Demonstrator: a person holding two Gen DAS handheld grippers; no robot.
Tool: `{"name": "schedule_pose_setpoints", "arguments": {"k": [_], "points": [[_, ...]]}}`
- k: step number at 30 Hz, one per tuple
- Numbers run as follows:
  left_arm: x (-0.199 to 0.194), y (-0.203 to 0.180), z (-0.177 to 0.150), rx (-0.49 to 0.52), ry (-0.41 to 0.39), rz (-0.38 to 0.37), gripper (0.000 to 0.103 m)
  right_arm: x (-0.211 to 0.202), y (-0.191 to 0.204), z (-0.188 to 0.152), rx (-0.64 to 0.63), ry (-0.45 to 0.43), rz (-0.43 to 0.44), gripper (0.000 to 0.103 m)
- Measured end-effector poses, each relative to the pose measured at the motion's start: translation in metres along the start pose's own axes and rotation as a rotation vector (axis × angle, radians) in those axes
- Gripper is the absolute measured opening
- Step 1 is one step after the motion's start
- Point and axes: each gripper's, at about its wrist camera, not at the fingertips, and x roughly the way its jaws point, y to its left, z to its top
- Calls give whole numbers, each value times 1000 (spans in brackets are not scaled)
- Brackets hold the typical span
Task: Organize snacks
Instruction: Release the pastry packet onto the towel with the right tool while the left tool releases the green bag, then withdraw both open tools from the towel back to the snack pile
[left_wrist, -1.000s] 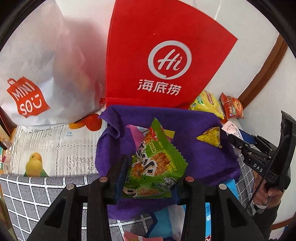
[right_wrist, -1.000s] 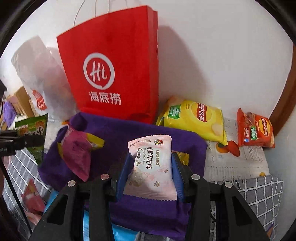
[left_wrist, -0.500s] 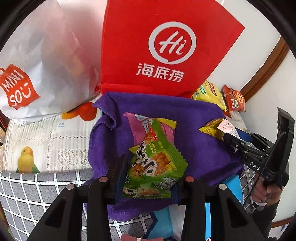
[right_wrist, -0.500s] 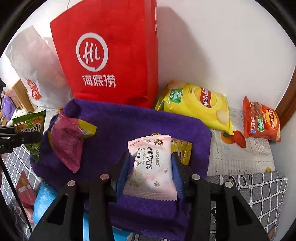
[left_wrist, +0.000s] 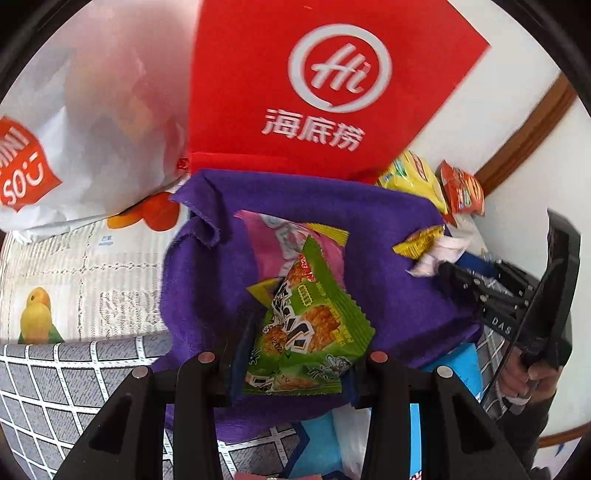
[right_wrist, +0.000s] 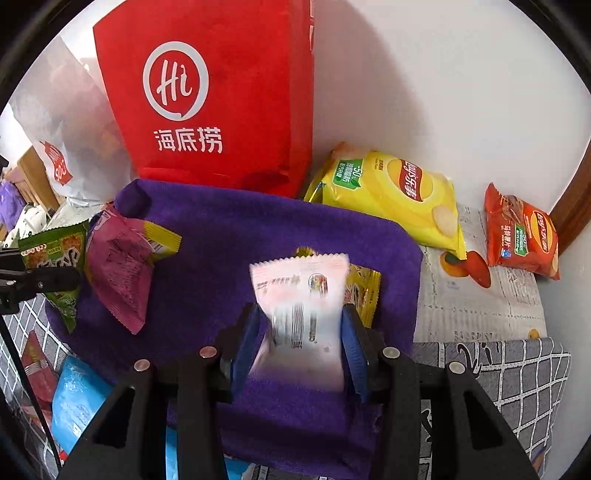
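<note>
Both grippers have come down closer to the purple towel since a second ago, so the towel and the snacks on it now look bigger. The pink packet in the right gripper now looks blurry and shows its printed back with a barcode, where before it showed its front.

The left gripper (left_wrist: 295, 369) is squeezed tight on a crinkly green plastic snack packet (left_wrist: 310, 328) with pictures of crunchy squares on it. The packet sticks up between the blue pads and leans a bit to the right. Just past it, under its top corner, lies a pink and yellow foil packet (left_wrist: 280, 240) on the soft purple towel (left_wrist: 207, 295). Farther off to the right lies a small yellow wrapper (left_wrist: 419, 242), next to the tip of the right gripper (left_wrist: 447, 273).

The right gripper (right_wrist: 297, 343) is closed partway on a pale pink and white plastic snack packet (right_wrist: 303, 302), with both blue pads pressed on its sides. The packet stands up straight just over the purple towel (right_wrist: 229, 236). Right behind it peeks a yellow foil packet (right_wrist: 365, 291). To the left lies the pink and yellow foil packet (right_wrist: 122, 266), and beside that is the green packet (right_wrist: 55, 258) in the left gripper (right_wrist: 55, 277).

Far behind the towel stands a tall red paper bag (right_wrist: 221, 92) with a white round logo. To its left is a white plastic shopping bag (right_wrist: 62, 140). To its right lie a big yellow chip bag (right_wrist: 399, 192) and a small red chip bag (right_wrist: 521, 232), near the white wall (right_wrist: 424, 74).
</note>
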Motion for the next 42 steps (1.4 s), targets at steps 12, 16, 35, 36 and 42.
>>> {"name": "schedule_pose_setpoints", "arguments": {"k": [12,16,35,36,42], "points": [[13,-10,-5,10,-7,-23,39,-7,-2,0,-2,-25,31,45],[13,-6,-3,-13,-5,-47,39,-13,0,2,-10,-39,29,48],[-51,-27,-4,75,-125,8,59,-70,13,-8,43,-159,-78,55],[-56,-30,-5,86,-135,7,59,-75,15,-11,41,-159,-98,55],[-85,-52,-16,135,-189,-1,59,-113,22,-43,79,-227,-147,55]]}}
